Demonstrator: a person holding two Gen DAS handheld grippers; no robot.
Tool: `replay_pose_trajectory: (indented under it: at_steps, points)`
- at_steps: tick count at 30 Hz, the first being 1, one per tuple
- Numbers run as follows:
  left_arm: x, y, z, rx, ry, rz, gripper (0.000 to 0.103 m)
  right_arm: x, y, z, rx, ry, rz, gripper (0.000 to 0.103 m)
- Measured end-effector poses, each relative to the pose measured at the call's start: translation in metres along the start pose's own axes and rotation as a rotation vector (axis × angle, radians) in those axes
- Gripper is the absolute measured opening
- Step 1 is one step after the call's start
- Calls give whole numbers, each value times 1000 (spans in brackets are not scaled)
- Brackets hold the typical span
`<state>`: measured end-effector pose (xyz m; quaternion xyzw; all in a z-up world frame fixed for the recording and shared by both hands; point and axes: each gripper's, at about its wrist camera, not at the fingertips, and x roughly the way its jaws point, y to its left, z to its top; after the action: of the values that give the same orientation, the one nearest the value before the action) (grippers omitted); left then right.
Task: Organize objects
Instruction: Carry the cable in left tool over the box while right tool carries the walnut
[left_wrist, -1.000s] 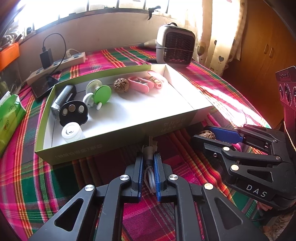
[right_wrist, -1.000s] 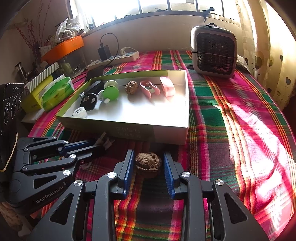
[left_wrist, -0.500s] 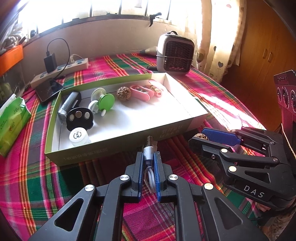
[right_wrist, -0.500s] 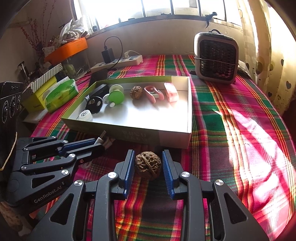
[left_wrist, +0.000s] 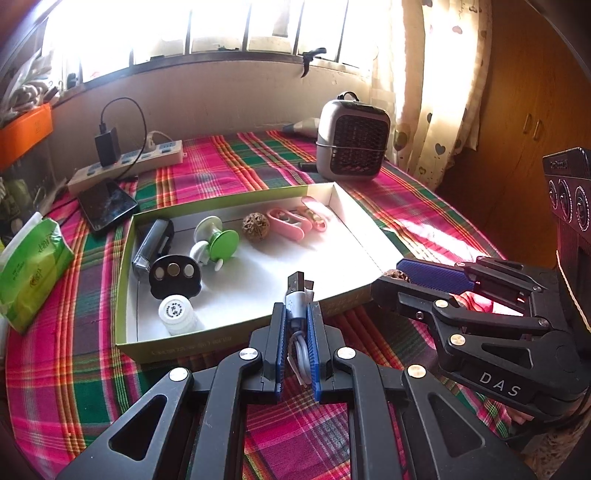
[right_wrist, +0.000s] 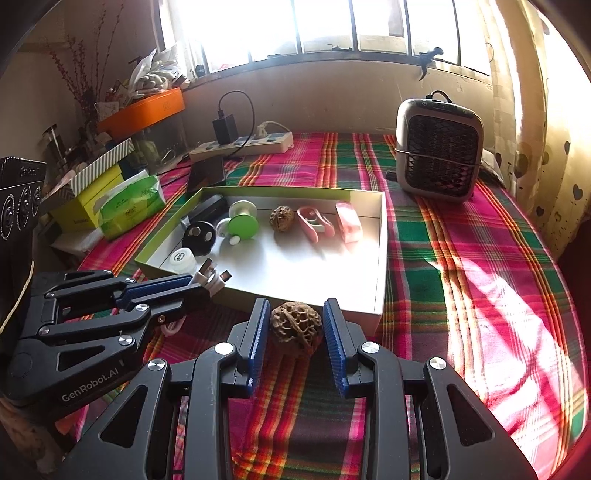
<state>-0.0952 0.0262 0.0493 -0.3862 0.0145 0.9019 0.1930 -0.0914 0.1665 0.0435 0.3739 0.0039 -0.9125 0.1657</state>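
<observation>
Left wrist view: the left gripper (left_wrist: 295, 314) has its two blue pads pressed narrow on a coiled white USB cable (left_wrist: 297, 301). The cable's metal plug sticks out past the fingertips and stands over the near wall of the shallow box (left_wrist: 354, 295). The grip is raised above the plaid cloth, just in front of this box. Inside the box, along its far wall, lie a walnut (left_wrist: 254, 227) and two pink clips; by its left wall are a dark cylinder, a green and white roller, a black disc and a white cap. The right gripper (left_wrist: 391, 278) comes in from the right, near the box's front corner, with a brown nut only partly seen between its pads.

Right wrist view: the right gripper (right_wrist: 295, 325) holds a second walnut (right_wrist: 296, 328) between its blue pads, at a middling width. The nut hangs just before the near wall of the box (right_wrist: 382, 258), close to its front right corner. The left gripper (right_wrist: 201, 286) with the cable (right_wrist: 210, 278) is to the left, its plug over the box's near left edge.
</observation>
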Motion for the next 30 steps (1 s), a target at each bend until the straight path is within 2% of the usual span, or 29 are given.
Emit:
replay_pose_trajectory:
  at_steps: [9, 21, 30]
  points:
    - [15, 12, 17, -31, 2, 18, 10, 14, -5, 25, -3, -15, 5, 32]
    - [45, 26, 27, -61, 40, 37, 10, 56, -18, 40, 14, 47, 1, 32]
    - [59, 31, 29, -64, 62, 53, 10, 73, -25, 41, 26, 77, 8, 32]
